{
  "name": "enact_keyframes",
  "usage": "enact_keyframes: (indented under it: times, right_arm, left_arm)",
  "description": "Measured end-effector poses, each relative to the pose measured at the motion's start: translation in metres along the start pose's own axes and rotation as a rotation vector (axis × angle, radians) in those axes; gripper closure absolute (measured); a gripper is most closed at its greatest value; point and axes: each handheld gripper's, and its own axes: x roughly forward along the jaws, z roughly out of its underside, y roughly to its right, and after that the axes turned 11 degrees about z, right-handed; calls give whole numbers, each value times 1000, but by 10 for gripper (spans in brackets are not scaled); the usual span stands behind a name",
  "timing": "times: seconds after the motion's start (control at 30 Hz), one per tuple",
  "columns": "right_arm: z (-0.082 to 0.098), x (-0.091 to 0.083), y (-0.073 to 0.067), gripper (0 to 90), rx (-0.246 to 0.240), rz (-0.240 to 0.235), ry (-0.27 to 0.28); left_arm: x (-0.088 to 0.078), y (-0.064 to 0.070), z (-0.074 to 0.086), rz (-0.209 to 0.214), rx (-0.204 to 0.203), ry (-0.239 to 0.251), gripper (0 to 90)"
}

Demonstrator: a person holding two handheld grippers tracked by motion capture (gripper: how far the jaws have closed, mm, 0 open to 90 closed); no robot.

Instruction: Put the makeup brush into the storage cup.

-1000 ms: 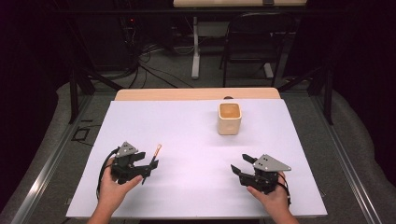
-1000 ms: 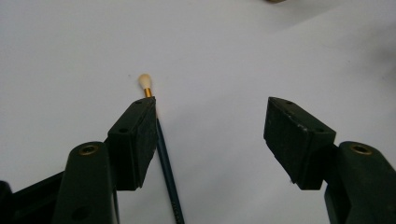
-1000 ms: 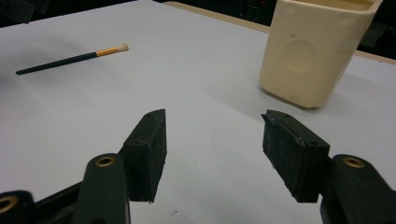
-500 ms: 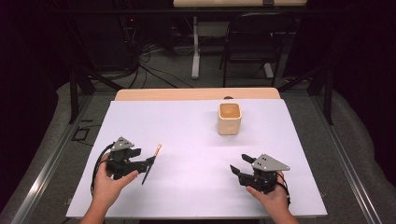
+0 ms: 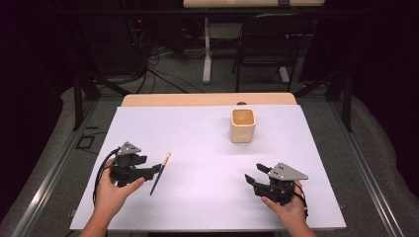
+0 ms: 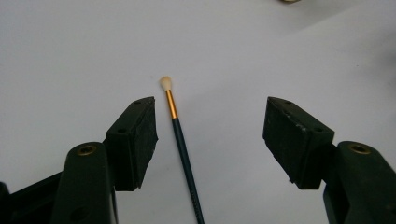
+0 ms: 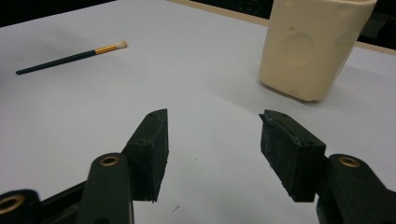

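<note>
paintbrush (image 5: 160, 173) on the white table cover (image 5: 207, 148) is what we have in hand: a thin brush with a dark green handle, a gold ferrule and a pale tip. it lies flat at the left side of the cover, tip pointing away from us and slightly to the right. our left gripper (image 5: 157, 168) sits just beside it, fingertips reaching the handle's middle in the high view. in the left gripper view (image 6: 210, 135) the jaws stand wide apart, one on each side of the brush; the brush runs up between them, much closer to the left jaw, and neither pad touches it. the handle's lower end runs out of the bottom of that view.

our right gripper (image 5: 253, 180) rests low at the right side of the cover, well apart from the brush, held in our right hand (image 5: 289, 210). its jaws are also wide, with nothing between them but bare cover, as the right gripper view (image 7: 212, 149) shows. that view also shows the brush (image 7: 70, 57) far off at the upper left, and the cream cup (image 7: 315, 46) ahead to the right.

the cup (image 5: 243, 125) stands upright toward the far side of the cover, right of centre, well apart from the brush and from both grippers. a strip of wooden table edge (image 5: 207, 99) shows beyond the cover.
</note>
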Motion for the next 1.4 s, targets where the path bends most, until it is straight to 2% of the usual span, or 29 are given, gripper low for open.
enact_keyframes:
  times: [0.07, 0.1, 0.2, 0.37, 0.4, 0.53, 0.57, 0.77, 1.0, 1.4]
  right_arm:
    - [0, 0, 0, 417, 5, -1, -4]
    - [0, 0, 0, 417, 5, -1, -5]
    - [1, -1, 0, 417, 3, -3, -12]
    - [1, -1, -1, 416, 3, -8, -21]
    - [1, -1, -1, 416, 3, -9, -22]
    - [1, 0, -2, 416, 8, -12, -29]
    - [1, 0, -2, 416, 10, -14, -31]
    - [2, 0, -3, 416, 10, -19, -32]
    - [2, 1, -3, 416, 13, -24, -41]
    - [3, 3, -3, 416, 21, -31, -46]
  left_arm:
    - [1, 0, -1, -14, 5, 5, 348]
    - [-1, 0, -2, -9, 10, -14, 350]
    - [-1, 0, -3, -28, -1, -7, 354]
    - [-3, -1, -6, -30, -9, -13, 358]
    - [-5, -2, -7, -25, -11, -29, 359]
    - [-5, -4, -8, -21, -24, -44, 364]
    - [-4, -5, -8, -19, -41, -53, 364]
    - [-3, -7, -10, -33, -47, -93, 388]
    - [-2, -8, -15, -27, -78, -137, 417]
    - [9, -10, -21, -20, -123, -268, 440]
